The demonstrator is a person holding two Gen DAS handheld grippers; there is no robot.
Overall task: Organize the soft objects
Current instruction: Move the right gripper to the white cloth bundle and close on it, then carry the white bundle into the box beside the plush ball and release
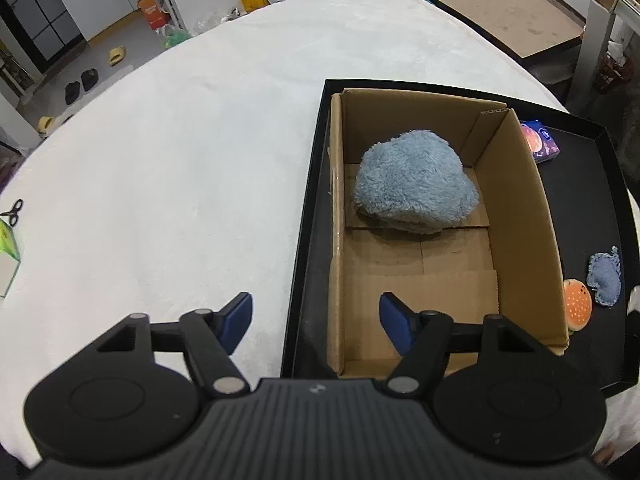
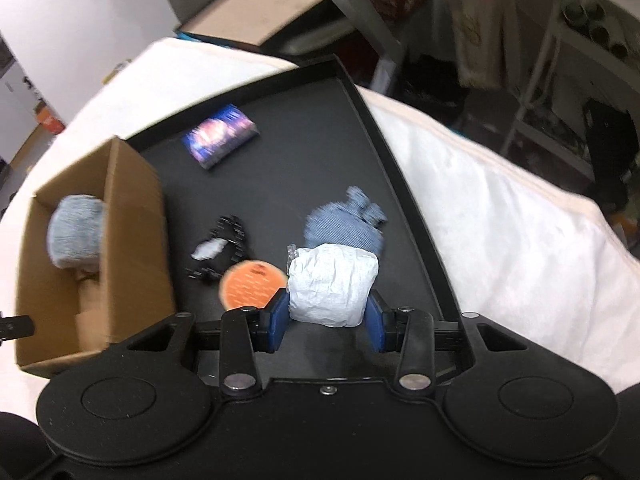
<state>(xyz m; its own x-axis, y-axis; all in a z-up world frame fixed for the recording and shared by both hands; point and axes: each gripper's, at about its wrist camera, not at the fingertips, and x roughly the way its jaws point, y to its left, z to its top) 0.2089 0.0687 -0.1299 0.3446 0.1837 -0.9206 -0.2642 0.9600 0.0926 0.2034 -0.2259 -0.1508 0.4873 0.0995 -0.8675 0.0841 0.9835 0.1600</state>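
A fluffy blue plush [image 1: 414, 184] lies at the far end of an open cardboard box [image 1: 516, 200], which stands in a black tray [image 1: 308, 216]. My left gripper [image 1: 316, 320] is open and empty, over the box's near left wall. My right gripper [image 2: 329, 312] is shut on a white wrapped soft packet [image 2: 332, 282] above the tray [image 2: 400, 168]. On the tray lie a small blue knitted toy [image 2: 344, 226], an orange round plush [image 2: 250, 284], a purple tissue pack [image 2: 220, 136] and a black frilly item [image 2: 224, 248]. The box [image 2: 132, 232] with the blue plush [image 2: 76, 236] is on the left.
The tray sits on a white fleece-covered table [image 1: 180, 152]. Scissors [image 1: 14, 210] and a green-edged object [image 1: 8, 248] lie at the table's left edge. In the left wrist view the knitted toy [image 1: 605, 276], the orange plush [image 1: 578, 306] and the tissue pack [image 1: 540, 140] lie right of the box.
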